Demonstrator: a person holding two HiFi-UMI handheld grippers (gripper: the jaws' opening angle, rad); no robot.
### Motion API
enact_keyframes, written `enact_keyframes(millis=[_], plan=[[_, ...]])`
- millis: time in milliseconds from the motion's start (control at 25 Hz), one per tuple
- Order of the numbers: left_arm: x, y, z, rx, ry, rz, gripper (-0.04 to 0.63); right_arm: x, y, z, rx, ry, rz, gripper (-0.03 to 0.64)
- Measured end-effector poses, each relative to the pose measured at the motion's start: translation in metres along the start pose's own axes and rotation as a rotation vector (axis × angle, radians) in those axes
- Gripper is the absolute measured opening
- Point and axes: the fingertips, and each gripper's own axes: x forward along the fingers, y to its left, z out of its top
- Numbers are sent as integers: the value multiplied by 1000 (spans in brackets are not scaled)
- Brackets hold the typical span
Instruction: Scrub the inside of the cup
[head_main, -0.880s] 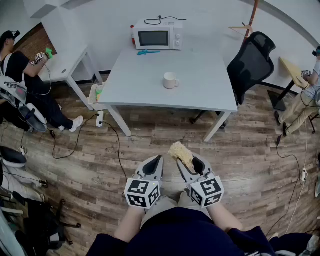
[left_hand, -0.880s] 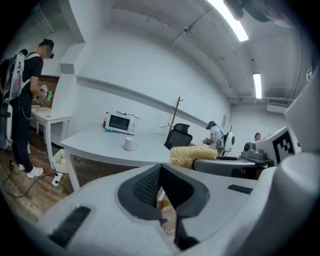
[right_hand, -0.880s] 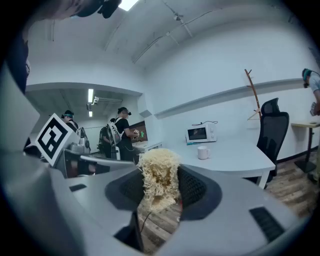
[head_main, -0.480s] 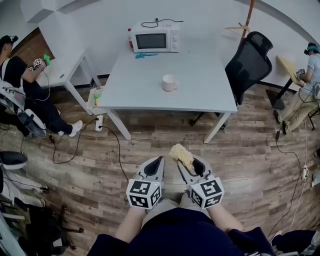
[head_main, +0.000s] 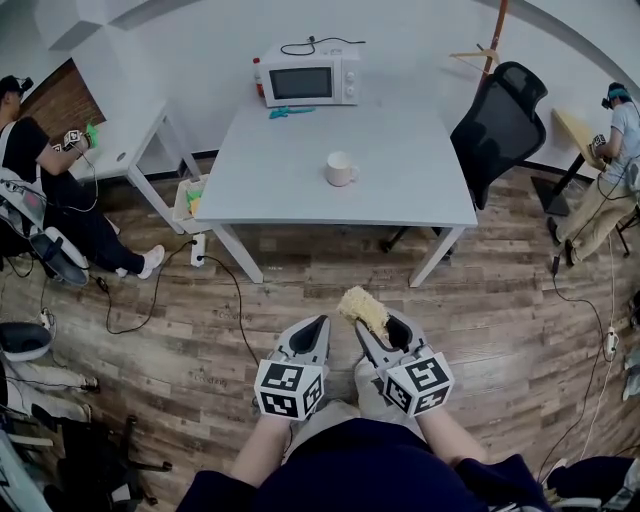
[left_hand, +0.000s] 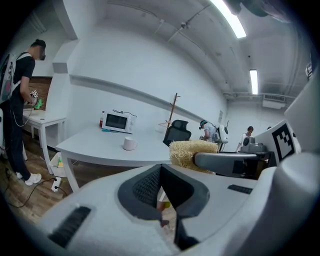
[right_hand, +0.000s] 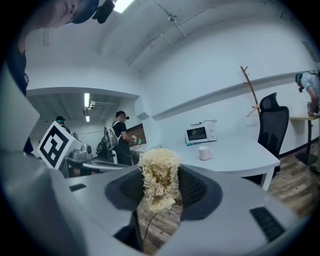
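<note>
I have the scrubber (head_main: 362, 308) clamped in my right gripper (head_main: 377, 328); its fingers (right_hand: 196, 186) pinch the pale, fibrous pad from both sides, and most of the pad sticks out past the tips; my left gripper (head_main: 318, 327) carries nothing, its fingers (left_hand: 146, 186) pressed together on air. I hold both low in front of me over the wooden floor (head_main: 480, 300), side by side, tipped a little downward and aimed toward the table (head_main: 420, 195).

The cup (head_main: 340, 168) stands upright near the middle of that table, well apart from both grippers; nothing touches it, and from here I cannot see into it.

So I judge the task barely begun; the one thing settled is that the tool is in hand. Everything with the cup is left. I must get up to the table; I would likely part my left fingers and take the cup by its wall or handle to steady it; then the scrubber has to go down through the mouth and be worked around the inner wall and bottom. No scrubbing is done yet.
</note>
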Motion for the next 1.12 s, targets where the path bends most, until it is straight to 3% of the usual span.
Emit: enact_keyframes(millis=[320,1120], plan=[[43,28,14,6,-17,44,17,39,-34,5,1,24,34,181],[212,91,92,-26,-87,169,18,166,-178,82,-82,27,146,181]])
